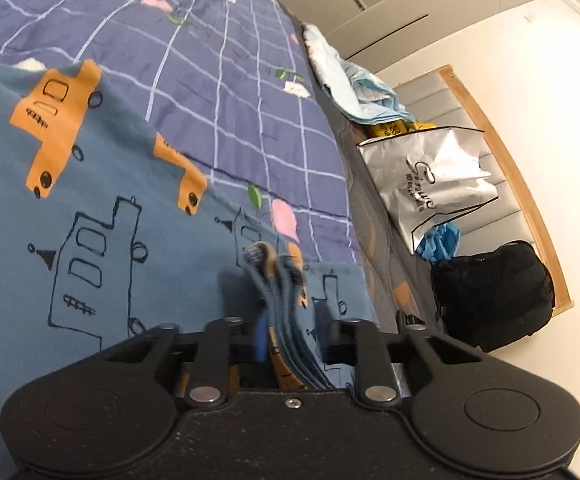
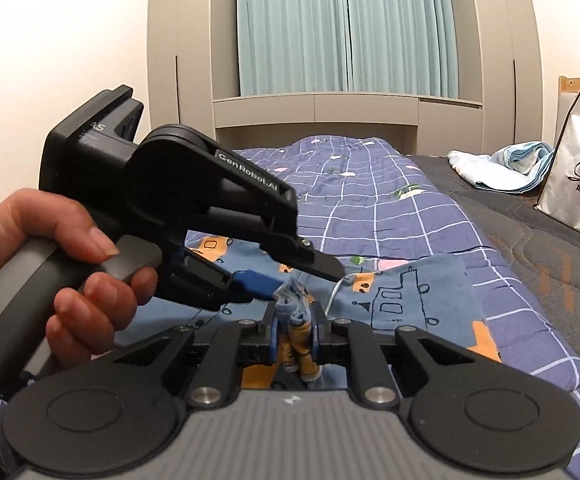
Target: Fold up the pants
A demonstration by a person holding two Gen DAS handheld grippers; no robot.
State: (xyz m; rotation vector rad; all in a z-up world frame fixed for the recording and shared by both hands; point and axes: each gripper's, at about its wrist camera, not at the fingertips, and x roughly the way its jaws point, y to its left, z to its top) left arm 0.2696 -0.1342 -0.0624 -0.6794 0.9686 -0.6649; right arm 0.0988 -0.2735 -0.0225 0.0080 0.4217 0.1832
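The pants (image 1: 101, 200) are blue with orange and outlined vehicle prints and lie on the bed. In the left wrist view, my left gripper (image 1: 292, 312) has its jaws apart with a bunched fold of the pants between them. In the right wrist view, my right gripper (image 2: 294, 332) is shut on a bunched edge of the pants (image 2: 410, 300). The left gripper (image 2: 290, 276) shows there too, held in a hand just left of and above the right one, jaws apart over the same bunch.
A purple checked quilt (image 2: 390, 208) covers the bed. A white shopping bag (image 1: 430, 184), a black backpack (image 1: 498, 292) and a light blue cloth (image 1: 354, 88) lie along the bed's side by the wooden headboard (image 1: 502, 160). A wardrobe and curtains (image 2: 346, 24) stand beyond the bed.
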